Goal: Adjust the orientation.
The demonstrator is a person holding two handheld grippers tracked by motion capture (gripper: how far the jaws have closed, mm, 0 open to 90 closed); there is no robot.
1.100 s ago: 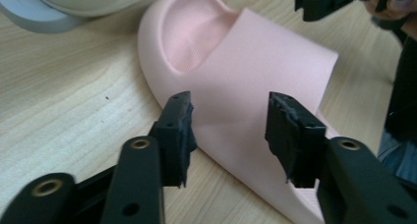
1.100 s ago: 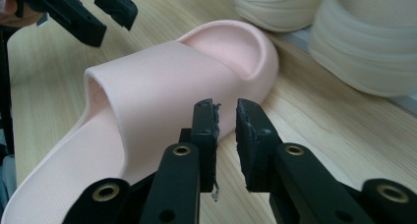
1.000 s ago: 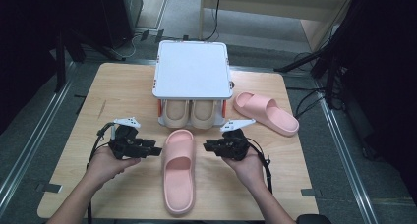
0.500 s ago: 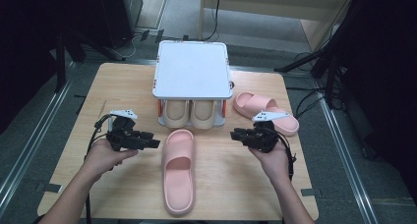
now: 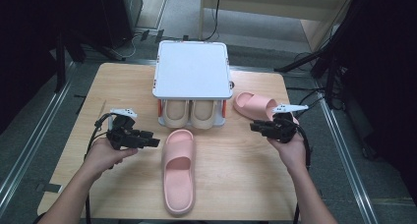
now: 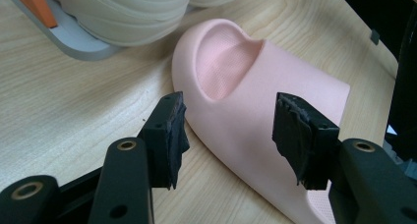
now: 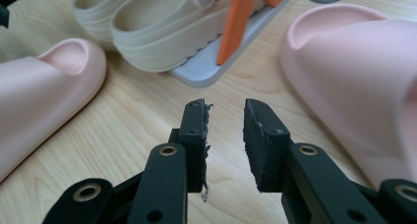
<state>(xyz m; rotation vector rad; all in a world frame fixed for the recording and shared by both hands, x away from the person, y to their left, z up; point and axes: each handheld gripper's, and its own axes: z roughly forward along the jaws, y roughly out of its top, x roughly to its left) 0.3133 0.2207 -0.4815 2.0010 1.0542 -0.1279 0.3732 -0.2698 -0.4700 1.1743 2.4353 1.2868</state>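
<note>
On the wooden table (image 5: 123, 86) the left gripper (image 5: 147, 139) sits just to the left of the near pink slipper (image 5: 179, 170), which lies lengthwise with its toe toward a white two-tier rack (image 5: 193, 69). In the left gripper view the left gripper (image 6: 228, 130) has its jaws standing wide apart; they have just been opening further, and nothing is pressed by either pad. The near pink slipper (image 6: 255, 130) lies just beyond the fingertips (image 6: 169, 133), its toe opening showing in the gap between the jaws, with no contact visible. Ahead of the fingers and to their left, a beige slipper (image 6: 128, 10) rests on the grey lower shelf of the rack. The right gripper (image 5: 263, 128) is held over the table to the right of the rack, just in front of the far pink slipper (image 5: 260, 106). In the right gripper view the right gripper (image 7: 225, 145) shows a narrow gap between its pads, holding nothing; bare tabletop is seen through the gap. Its jaws have just been opening slightly. The far pink slipper (image 7: 364, 76) lies just to the right of the fingers, apart from them. Ahead of the fingers stand the pair of beige slippers (image 7: 162, 32) on the rack shelf, beside an orange upright (image 7: 236, 22). The near pink slipper (image 7: 44, 96) lies off to the left of these fingers.
</note>
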